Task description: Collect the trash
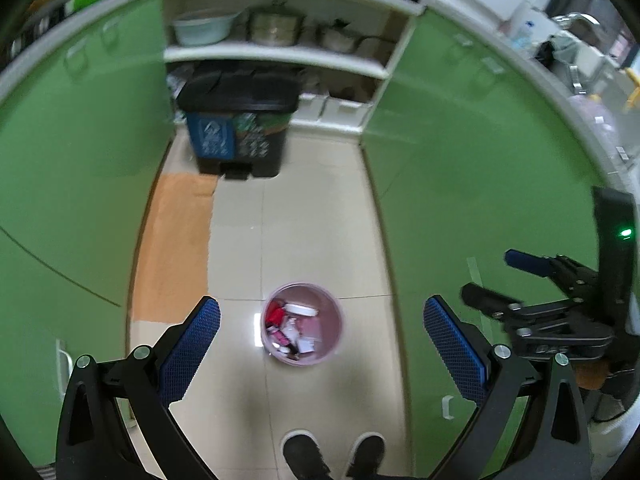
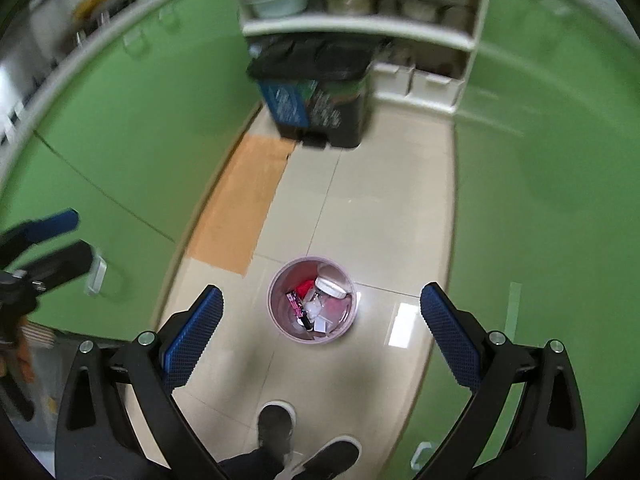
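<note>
Person's dark shoes point(image 1: 332, 458) at the near edge of the tiled floor point(image 1: 304, 240), toes pointing forward. Left gripper point(image 1: 322, 322) fingers spread wide, released, nothing between the blue pads point(image 1: 192, 350). Right gripper point(image 2: 322, 316) same: spread wide, empty, blue pads point(image 2: 450, 340) well apart. Each gripper also shows at the side of the other's view, held up above the floor.

Small pink wastebasket point(image 1: 302, 324) stands upright on the floor just ahead of the shoes, framed between both finger pairs, not touched. Trash point(image 2: 316, 304) inside: red bit, white round lid-like piece, pink and white wrappers.

Orange mat point(image 1: 172, 248) along the floor's left edge, past the basket. Green cabinet doors point(image 1: 80, 140) line both sides. Far end: black pedal bin point(image 1: 240, 120) with blue and green labels, lid down, in front of open white shelves point(image 1: 276, 54) holding pots and a basin, blurred.
</note>
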